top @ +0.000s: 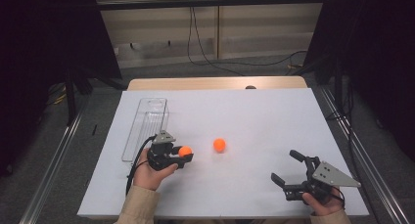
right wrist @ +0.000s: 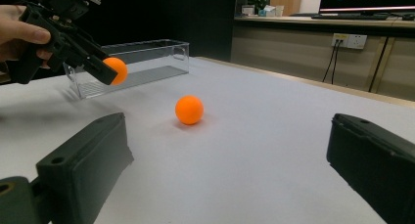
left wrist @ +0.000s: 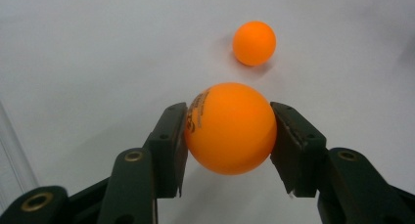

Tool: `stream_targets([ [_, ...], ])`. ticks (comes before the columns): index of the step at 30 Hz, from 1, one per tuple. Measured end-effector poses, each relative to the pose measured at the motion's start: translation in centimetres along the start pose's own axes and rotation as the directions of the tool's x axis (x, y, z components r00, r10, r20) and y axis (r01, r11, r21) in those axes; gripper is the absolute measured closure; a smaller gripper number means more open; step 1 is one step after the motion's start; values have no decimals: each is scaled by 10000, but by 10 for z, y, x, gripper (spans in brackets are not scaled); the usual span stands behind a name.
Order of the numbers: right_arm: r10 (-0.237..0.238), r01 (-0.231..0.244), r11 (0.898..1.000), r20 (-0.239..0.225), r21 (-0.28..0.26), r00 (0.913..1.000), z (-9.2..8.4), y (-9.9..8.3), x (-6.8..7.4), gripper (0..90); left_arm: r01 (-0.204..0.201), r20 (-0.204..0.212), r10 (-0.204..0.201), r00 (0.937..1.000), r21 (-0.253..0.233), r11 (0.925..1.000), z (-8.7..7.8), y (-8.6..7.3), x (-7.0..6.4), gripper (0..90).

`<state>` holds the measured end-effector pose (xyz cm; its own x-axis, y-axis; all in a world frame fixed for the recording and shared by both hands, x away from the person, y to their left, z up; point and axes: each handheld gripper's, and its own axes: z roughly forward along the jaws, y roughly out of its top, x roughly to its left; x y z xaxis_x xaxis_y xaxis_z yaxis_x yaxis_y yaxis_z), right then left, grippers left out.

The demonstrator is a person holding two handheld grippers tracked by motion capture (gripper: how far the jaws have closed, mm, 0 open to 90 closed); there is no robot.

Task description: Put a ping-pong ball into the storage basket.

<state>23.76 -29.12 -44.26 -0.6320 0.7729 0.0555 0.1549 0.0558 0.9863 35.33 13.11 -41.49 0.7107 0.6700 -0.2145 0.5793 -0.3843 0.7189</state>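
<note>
- Right gripper [top: 286, 171]: jaws wide apart, nothing between; tips cut off in its own view.
- Left gripper [top: 183, 155] clamps orange ball [left wrist: 230, 128] (print half hidden).
- Second ball [top: 219, 145] loose on table [top: 254, 116], near clear tray [top: 147, 126].

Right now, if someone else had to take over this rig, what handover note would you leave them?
Left gripper: shut on one orange ball, lifted off the table, near the clear bin.
Right gripper: open, nothing between its jaws, low over the table's near right part.
Second orange ball: loose on the white surface, roughly mid-table, between the two grippers.
Clear bin: at the table's left side; I see no ball in it.
Done: first ball grasped.
Left, most likely: put the held ball in the bin, then fetch the loose one.
</note>
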Motion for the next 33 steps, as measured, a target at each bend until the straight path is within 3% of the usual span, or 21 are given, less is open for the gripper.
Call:
stream_targets([
  [33,16,-16,10000,-7,-5,10000,0,0,0,15,168,-350,-175,9992,-223,9996,-14,1,11,510],
])
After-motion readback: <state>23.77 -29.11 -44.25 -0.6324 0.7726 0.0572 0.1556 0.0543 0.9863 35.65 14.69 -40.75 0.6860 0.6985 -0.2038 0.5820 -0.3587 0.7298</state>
